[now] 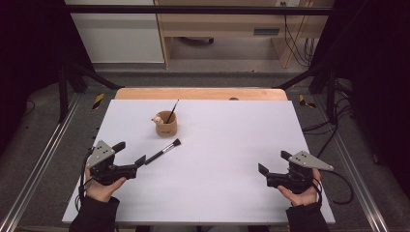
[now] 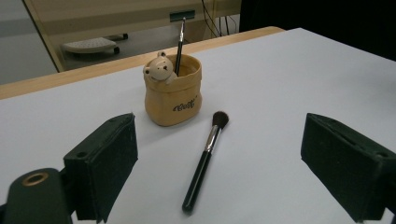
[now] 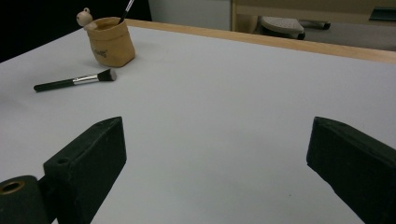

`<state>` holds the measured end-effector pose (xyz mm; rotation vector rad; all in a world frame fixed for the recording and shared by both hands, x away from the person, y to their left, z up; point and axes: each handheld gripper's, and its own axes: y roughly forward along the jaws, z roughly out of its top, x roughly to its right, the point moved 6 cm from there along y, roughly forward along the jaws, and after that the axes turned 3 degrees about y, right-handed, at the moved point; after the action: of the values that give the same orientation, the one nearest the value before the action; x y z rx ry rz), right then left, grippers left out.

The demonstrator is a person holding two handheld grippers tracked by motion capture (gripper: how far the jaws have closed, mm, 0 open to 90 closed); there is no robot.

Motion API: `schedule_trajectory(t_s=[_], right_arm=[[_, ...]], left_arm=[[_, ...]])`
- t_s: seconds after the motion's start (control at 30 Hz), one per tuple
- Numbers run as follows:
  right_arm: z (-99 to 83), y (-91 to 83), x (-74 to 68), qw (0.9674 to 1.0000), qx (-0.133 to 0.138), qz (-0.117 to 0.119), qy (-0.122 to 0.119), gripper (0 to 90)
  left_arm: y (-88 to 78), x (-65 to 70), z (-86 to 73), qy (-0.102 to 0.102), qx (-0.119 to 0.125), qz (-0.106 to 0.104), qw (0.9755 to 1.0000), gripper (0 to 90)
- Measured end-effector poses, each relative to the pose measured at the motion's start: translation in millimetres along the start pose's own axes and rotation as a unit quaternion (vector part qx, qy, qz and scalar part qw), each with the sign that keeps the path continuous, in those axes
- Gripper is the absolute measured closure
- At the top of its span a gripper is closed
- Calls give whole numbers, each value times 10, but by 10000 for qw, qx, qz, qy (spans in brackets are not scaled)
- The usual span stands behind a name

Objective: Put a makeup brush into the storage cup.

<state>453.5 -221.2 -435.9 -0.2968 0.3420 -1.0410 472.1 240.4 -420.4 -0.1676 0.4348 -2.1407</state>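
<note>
Carrying everything: a bench (image 1: 227, 193) with a white top and a strip of bare wood showing along its far edge. Sitting on the white surface toward the far left: a tan bear-faced brush pot (image 1: 166, 123), upright, holding a thin brush. Lying flat just in front of that pot, close but not touching: a black-handled makeup brush (image 1: 163, 151), bristles pointing toward the pot, handle angling toward the near left.

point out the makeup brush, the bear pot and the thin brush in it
makeup brush (image 2: 201, 164), left gripper view, middle of its black handle
bear pot (image 2: 172, 100), left gripper view, front wall above the lettering
thin brush (image 2: 179, 49), left gripper view, shaft above the rim
</note>
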Motion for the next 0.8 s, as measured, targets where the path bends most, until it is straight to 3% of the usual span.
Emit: schedule_trajectory(t_s=[0.17, 0.47, 0.8], right_arm=[[8, -14, 5, 10000, 26, 1, -13, 55], [10, -10, 6, 10000, 23, -12, 5, 55], [18, -19, 5, 10000, 41, -10, -4, 56]], left_arm=[[-59, -37, -42, -53, 60, -8, 10000, 97], [-66, -101, -128, -68, -119, 22, 9999, 92], [-2, -61, -134, 66, -330, -64, 9994, 89]])
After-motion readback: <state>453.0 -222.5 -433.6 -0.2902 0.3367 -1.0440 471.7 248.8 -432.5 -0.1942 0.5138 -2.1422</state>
